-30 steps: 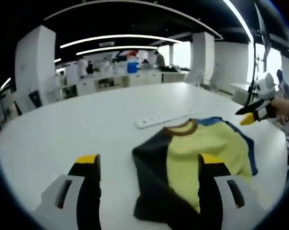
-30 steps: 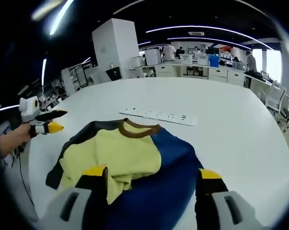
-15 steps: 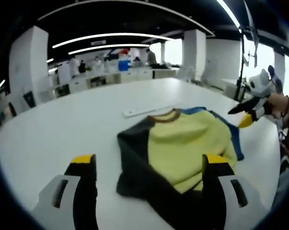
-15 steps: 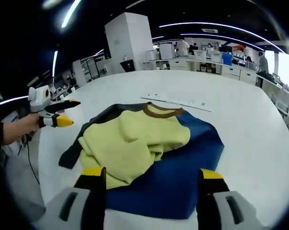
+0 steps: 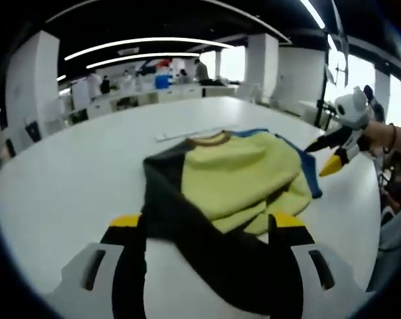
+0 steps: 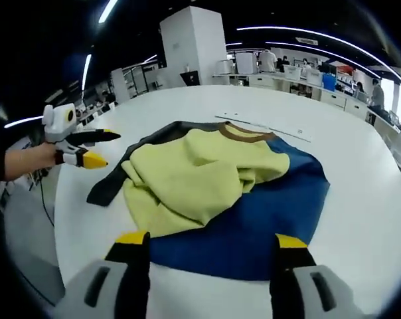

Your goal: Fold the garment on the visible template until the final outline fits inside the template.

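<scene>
Grippers both wide and empty: left gripper (image 5: 207,229) low over dark sleeve, right gripper (image 6: 207,242) just short of blue hem. Shirt (image 6: 220,179) heaped mid-desk (image 6: 360,212), collar toward 12 o'clock. Soft, light, likely to slump; best pinched at hem corners.

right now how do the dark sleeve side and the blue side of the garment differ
The dark sleeve is charcoal and sticks out as a narrow strip past the garment's edge; the blue side is bright blue and spreads as a broad flat panel. The rumpled yellow front is bunched over toward the dark sleeve, leaving most of the blue side uncovered. Both lie on the white table.
</scene>
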`<state>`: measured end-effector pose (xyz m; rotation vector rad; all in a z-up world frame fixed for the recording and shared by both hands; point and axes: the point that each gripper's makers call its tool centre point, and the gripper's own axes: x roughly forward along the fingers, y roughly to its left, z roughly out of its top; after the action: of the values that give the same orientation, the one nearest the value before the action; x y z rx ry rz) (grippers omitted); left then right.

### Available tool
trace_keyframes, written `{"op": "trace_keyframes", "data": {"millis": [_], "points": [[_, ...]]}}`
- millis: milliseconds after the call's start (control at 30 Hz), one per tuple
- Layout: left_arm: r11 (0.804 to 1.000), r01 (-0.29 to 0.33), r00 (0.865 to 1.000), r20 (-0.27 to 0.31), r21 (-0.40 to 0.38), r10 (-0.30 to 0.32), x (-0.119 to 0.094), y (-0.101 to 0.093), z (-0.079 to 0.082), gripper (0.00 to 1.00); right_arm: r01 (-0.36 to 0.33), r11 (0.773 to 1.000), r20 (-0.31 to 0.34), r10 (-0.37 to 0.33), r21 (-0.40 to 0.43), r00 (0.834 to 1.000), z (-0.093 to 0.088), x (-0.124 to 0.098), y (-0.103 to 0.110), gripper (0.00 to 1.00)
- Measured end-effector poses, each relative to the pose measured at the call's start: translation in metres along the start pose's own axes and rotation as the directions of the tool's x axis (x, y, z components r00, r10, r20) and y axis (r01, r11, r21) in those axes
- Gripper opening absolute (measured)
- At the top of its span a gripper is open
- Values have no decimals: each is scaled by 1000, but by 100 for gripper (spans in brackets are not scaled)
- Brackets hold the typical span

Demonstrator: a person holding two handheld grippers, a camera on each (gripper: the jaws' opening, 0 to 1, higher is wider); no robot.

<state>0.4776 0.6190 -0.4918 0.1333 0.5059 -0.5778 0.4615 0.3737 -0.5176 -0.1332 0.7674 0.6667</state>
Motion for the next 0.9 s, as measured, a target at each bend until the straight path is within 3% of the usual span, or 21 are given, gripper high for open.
{"op": "trace_keyframes", "data": {"millis": [167, 367, 533, 700, 867, 900], "points": [[1000, -2, 999, -34, 26, 3, -3, -6, -18, 58, 11, 1000, -11, -11, -17, 1000, -11, 2, 5, 65], [998, -44, 998, -43, -35, 43, -5, -3, -27, 52, 29, 999, -10, -29, -33, 1000, -18, 7, 1, 57], [999, -28, 997, -66, -16, 27, -5, -12, -35, 47, 36, 998, -30, -37, -48, 999, -20, 11, 7, 53], [999, -2, 996, -89, 36, 5, -4, -20, -40, 40, 52, 997, 0, -52, -57, 999, -17, 16, 8, 48], [999, 29, 991, -129, 26, -25, 0, -26, -52, 31, 75, 993, -14, -77, -94, 997, -20, 16, 8, 46], [999, 27, 996, -82, 41, -24, 2, -27, -46, 31, 75, 993, -13, -76, -91, 997, -20, 16, 9, 46]]}}
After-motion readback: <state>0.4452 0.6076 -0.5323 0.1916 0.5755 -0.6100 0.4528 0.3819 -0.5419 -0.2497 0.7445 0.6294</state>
